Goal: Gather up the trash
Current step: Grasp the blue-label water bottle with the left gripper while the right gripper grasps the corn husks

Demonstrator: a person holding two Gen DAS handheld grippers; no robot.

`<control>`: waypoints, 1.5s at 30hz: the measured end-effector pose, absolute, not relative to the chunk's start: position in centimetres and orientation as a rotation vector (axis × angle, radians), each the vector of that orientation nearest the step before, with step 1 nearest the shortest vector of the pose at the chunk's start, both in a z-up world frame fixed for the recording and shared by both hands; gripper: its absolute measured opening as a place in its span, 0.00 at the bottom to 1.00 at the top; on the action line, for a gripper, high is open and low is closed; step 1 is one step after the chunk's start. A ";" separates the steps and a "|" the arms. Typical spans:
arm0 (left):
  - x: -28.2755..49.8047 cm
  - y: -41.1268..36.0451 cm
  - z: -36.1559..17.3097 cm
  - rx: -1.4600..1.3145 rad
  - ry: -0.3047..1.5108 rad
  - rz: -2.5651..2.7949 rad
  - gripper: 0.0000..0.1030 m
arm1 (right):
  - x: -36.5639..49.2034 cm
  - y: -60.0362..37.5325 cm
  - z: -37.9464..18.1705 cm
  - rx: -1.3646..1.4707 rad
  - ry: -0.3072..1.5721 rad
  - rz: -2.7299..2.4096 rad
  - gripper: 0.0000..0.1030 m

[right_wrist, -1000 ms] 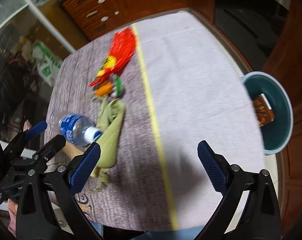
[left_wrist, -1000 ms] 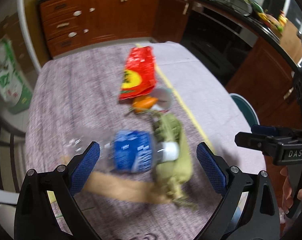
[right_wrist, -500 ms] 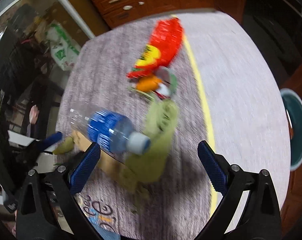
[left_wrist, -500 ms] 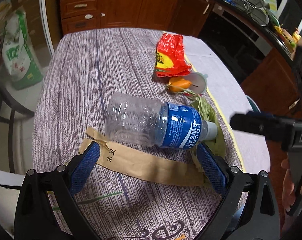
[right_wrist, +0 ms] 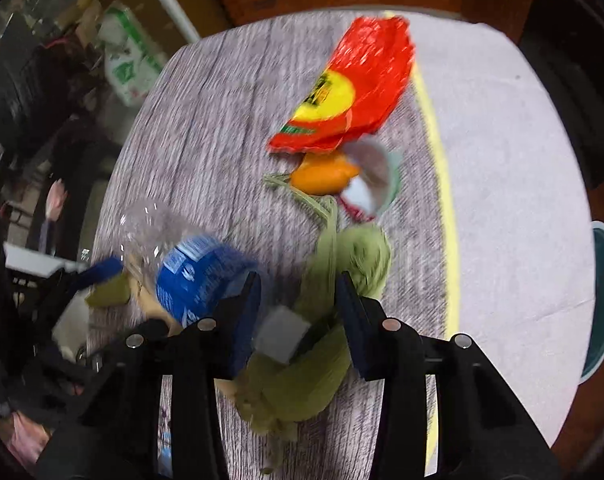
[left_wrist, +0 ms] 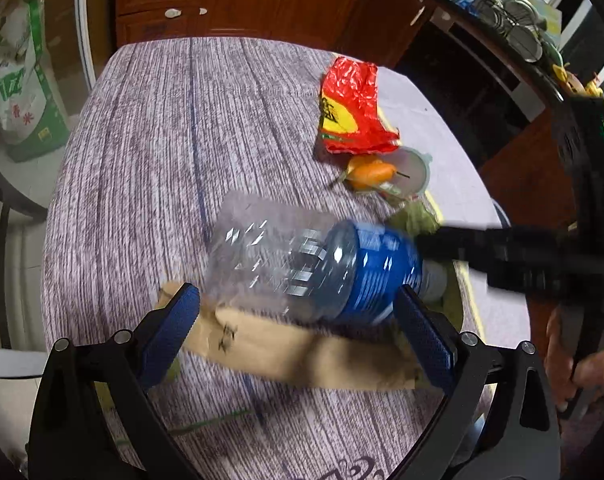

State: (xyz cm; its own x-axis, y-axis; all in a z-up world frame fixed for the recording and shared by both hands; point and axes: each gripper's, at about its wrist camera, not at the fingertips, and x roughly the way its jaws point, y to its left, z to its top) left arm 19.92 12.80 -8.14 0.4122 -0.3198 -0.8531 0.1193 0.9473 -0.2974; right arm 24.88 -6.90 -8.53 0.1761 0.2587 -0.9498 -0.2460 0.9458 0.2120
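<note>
1. Wooden kitchen cabinets (left_wrist: 230,0) stand behind a bench (left_wrist: 142,152) covered in a grey streaked cloth.
2. A clear plastic bottle (left_wrist: 302,268) with a blue label lies on its side on a brown paper strip (left_wrist: 302,352).
3. The left gripper (left_wrist: 298,320) hangs wide open just before the bottle, holding nothing.
4. The right gripper (right_wrist: 298,308) is closing around the bottle's white cap (right_wrist: 282,334); whether its pads already touch is unclear.
5. Green husks (right_wrist: 341,272), an orange fruit (right_wrist: 321,176), a red wrapper (right_wrist: 353,88) and a cup (right_wrist: 377,184) lie farther back.
</note>
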 end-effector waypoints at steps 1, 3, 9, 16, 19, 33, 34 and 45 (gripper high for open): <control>20.3 12.8 -8.2 -0.203 1.115 -0.276 0.95 | 24.8 -7.0 -8.6 0.018 1.357 0.363 0.37; 21.2 12.7 -8.1 -0.222 1.117 -0.295 0.95 | 24.5 -7.4 -8.8 0.035 1.374 0.373 0.37; 23.8 10.6 -8.1 -0.192 1.118 -0.282 0.95 | 23.4 -7.9 -8.8 0.054 1.384 0.416 0.38; 25.6 7.1 -8.6 -0.135 1.118 -0.324 0.95 | 22.3 -10.6 -9.1 0.075 1.387 0.379 0.53; 25.9 5.2 -8.8 -0.070 1.106 -0.318 0.95 | 21.8 -12.8 -8.6 0.102 1.369 0.332 0.62; 24.5 7.7 -7.7 -0.116 1.112 -0.209 0.95 | 19.6 -10.0 -12.2 0.052 1.431 0.417 0.63; 24.5 7.8 -7.5 -0.123 1.110 -0.205 0.95 | 19.5 -10.0 -12.2 0.032 1.425 0.402 0.55; 22.3 7.7 -5.4 -0.150 1.085 -0.193 0.95 | 19.2 -16.0 -10.9 0.091 1.391 0.270 0.44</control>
State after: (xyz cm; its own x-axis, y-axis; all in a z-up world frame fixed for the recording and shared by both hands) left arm 22.26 7.74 -5.41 0.4526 -0.2286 -0.8619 0.0820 0.9732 -0.2150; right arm 19.23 -16.04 -10.93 0.1534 0.2414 -0.9582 -0.1341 0.9658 0.2218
